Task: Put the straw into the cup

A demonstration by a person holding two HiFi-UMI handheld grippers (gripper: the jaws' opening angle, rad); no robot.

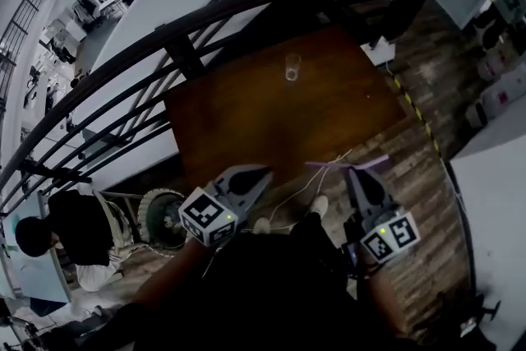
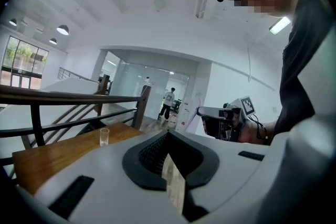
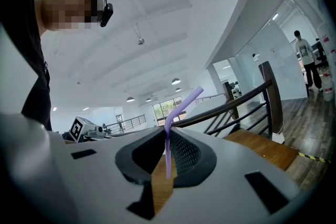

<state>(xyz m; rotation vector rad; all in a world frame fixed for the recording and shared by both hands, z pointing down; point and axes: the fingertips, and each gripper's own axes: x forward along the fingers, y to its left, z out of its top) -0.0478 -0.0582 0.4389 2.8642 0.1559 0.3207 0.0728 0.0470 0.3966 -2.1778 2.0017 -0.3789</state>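
A small clear cup [image 1: 292,67] stands upright near the far edge of the brown wooden table [image 1: 246,119]; it also shows in the left gripper view as the cup [image 2: 104,137]. My right gripper [image 1: 349,170] is held short of the table's near edge, shut on a purple bendy straw [image 1: 345,163] that lies crosswise at its tips. In the right gripper view the straw [image 3: 168,152] runs up between the jaws of the gripper [image 3: 167,131] and bends to the upper right. My left gripper [image 1: 265,173] hangs at the left, near the table's front edge. Its jaws [image 2: 168,131] meet with nothing between them.
A black metal railing [image 1: 246,0] curves behind and left of the table, with stairs beyond. A person [image 1: 57,230] stands below at the lower left. A white cable [image 1: 300,193] trails over the wood floor. Striped floor tape [image 1: 419,115] runs right of the table.
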